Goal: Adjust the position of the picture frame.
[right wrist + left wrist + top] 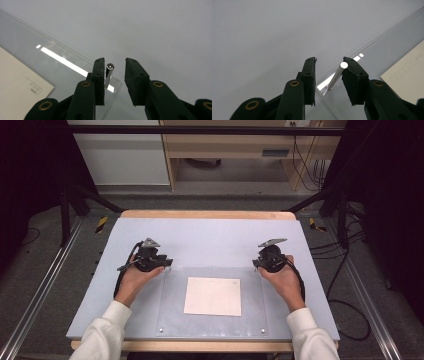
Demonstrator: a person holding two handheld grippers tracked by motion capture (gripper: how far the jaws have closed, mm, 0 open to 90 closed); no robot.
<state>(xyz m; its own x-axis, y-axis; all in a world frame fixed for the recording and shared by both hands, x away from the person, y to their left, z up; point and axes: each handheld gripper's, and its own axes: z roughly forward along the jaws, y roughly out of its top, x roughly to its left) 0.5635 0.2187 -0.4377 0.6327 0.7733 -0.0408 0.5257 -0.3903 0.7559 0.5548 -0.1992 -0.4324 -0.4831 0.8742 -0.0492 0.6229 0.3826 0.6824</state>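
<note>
A pale blue-grey table top with a light wooden edge stands on grey carpeted floor. Behind it are a white cabinet and a light wooden desk with dark cables hanging beside it. Black frame bars and metal rails flank the table, and the far sides are dark.

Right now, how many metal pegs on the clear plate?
4: one between the left gripper's jaws, one between the right gripper's, two at the near corners.
</note>
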